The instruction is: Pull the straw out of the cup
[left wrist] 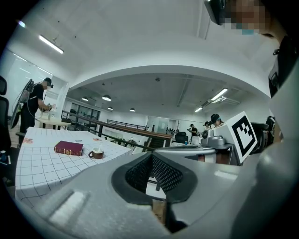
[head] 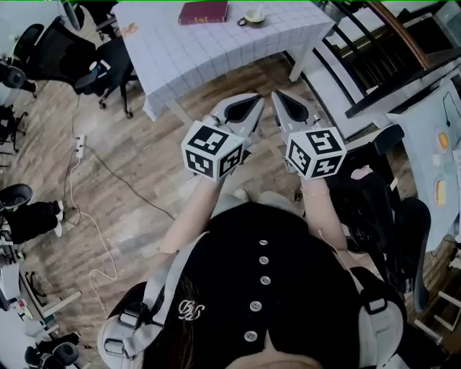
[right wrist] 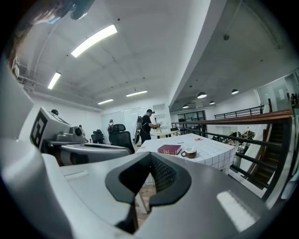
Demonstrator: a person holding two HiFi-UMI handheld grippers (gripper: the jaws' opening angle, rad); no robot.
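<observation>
**Well short of the table (head: 216,50)**

Left tool (head: 253,102) and right tool (head: 281,99), jaws together and empty, point side by side toward the table, likely for the approach. At its far edge a maroon book (head: 204,11) lies just left of the cup (head: 253,16); the straw is too small to tell.

Black office chairs (head: 108,68) stand on a wood-plank floor (head: 144,169) beside a white gridded table (head: 216,58).

The table (head: 216,50) runs off the head view's top edge; what stands in the cup (head: 253,16) is too small to tell in any view.
</observation>
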